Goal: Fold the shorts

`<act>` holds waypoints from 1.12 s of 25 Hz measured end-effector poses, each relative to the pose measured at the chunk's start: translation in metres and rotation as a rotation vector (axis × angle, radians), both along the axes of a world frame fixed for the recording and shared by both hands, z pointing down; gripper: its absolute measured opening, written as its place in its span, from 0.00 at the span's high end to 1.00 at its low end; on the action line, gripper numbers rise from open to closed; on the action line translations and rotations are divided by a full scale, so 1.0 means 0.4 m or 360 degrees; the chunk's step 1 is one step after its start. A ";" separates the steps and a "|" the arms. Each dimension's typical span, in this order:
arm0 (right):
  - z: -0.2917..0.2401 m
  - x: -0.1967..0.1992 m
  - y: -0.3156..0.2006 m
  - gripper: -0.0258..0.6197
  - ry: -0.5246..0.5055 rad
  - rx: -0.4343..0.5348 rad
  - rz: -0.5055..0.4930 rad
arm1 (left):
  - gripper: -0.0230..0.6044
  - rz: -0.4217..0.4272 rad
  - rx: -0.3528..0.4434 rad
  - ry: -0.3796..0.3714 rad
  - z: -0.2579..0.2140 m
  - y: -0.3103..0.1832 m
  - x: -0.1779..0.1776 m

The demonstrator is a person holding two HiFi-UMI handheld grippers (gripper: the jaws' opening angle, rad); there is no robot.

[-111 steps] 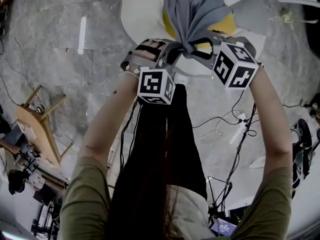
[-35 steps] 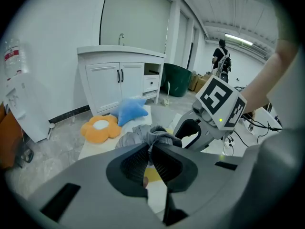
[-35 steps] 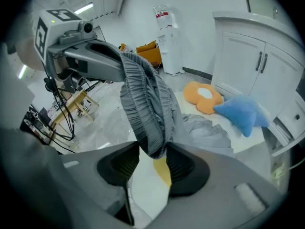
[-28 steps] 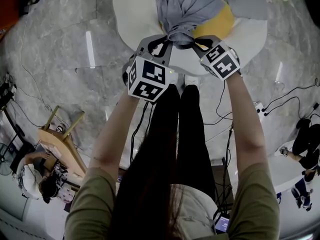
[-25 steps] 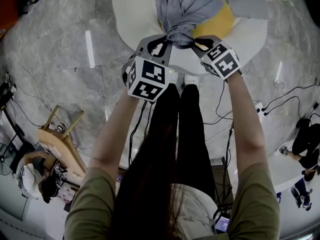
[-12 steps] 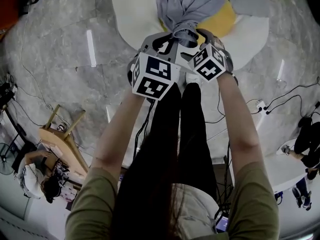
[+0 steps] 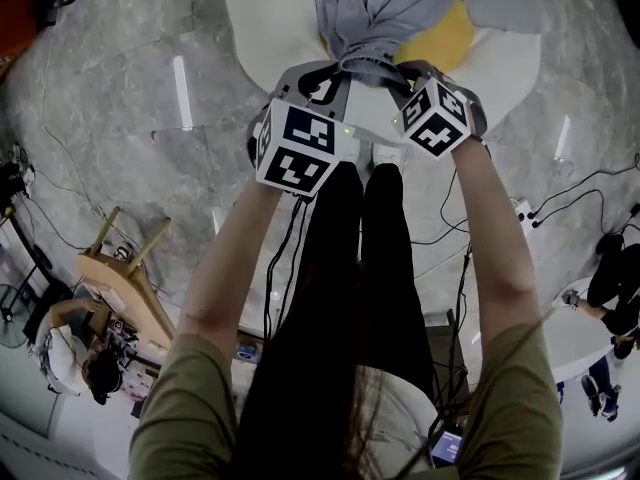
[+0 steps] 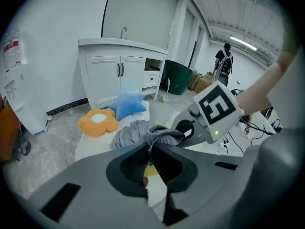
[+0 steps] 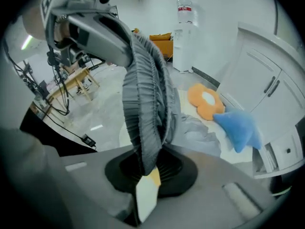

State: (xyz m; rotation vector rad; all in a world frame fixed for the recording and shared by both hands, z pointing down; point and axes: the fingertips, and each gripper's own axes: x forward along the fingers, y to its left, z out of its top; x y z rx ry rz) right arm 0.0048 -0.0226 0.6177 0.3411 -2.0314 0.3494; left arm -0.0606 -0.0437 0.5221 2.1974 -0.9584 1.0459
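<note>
Shorts of grey fabric (image 7: pixel 375 13) hang over a white mat (image 7: pixel 265 18), waistband clamped in the left gripper (image 8: pixel 150 149); right gripper (image 9: pixel 150 163) jaws just closed on it.

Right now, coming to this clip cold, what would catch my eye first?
The grey shorts, bunched into a fan over the white mat, are pinched at the waistband by the left claw and the right claw, whose jaws have just been closing on the cloth. Behind them lie an orange flower cushion and a blue star cushion, before a white cabinet.
</note>
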 end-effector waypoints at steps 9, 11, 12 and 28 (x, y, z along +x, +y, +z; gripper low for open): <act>-0.319 0.067 0.044 0.92 0.0018 -0.0304 -0.0355 | 0.90 0.0227 0.0072 0.0075 -0.251 0.013 0.029; -0.434 0.087 0.046 0.92 0.0006 -0.0356 -0.0418 | 0.90 0.0290 0.0120 0.0090 -0.350 0.010 0.038; -0.491 0.097 0.041 0.92 0.0009 -0.0372 -0.0450 | 0.90 0.0321 0.0147 0.0095 -0.398 0.006 0.043; -0.814 0.135 -0.303 0.92 0.0217 -0.0144 -0.0486 | 0.90 0.0300 0.0425 -0.0025 -0.676 -0.324 0.044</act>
